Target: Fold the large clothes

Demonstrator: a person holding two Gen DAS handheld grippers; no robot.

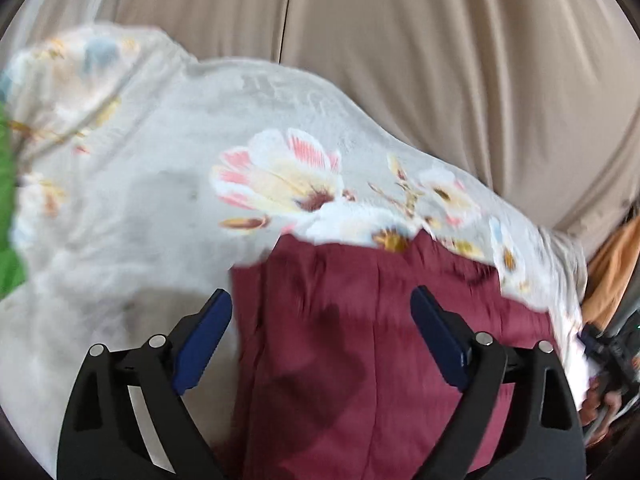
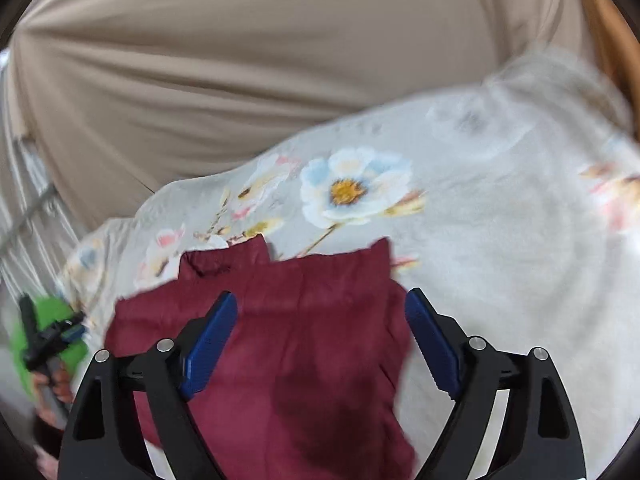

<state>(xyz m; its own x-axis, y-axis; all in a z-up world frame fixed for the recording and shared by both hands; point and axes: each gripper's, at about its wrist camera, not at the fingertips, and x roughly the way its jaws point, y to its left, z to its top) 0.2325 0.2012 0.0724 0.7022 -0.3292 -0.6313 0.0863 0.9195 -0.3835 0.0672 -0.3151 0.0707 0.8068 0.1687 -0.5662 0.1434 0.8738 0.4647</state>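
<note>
A maroon garment (image 1: pixel 360 344) lies on a floral bedsheet (image 1: pixel 140 200). My left gripper (image 1: pixel 322 300) is open above the garment's left part, its blue pads (image 1: pixel 204 336) apart and holding nothing. My right gripper (image 2: pixel 320 304) is open above the same garment (image 2: pixel 300 352), over its upper right part, near two upper corners (image 2: pixel 256 252). The left gripper also shows at the left edge of the right wrist view (image 2: pixel 44 344). The right gripper shows at the right edge of the left wrist view (image 1: pixel 608 348). Both views are motion-blurred.
Beige curtains (image 1: pixel 400 60) hang behind the bed. A green cloth (image 1: pixel 8 208) lies at the bed's left, also in the right wrist view (image 2: pixel 52 320). An orange cloth (image 1: pixel 616 264) is at the right. A metal rail (image 2: pixel 28 208) stands at the left.
</note>
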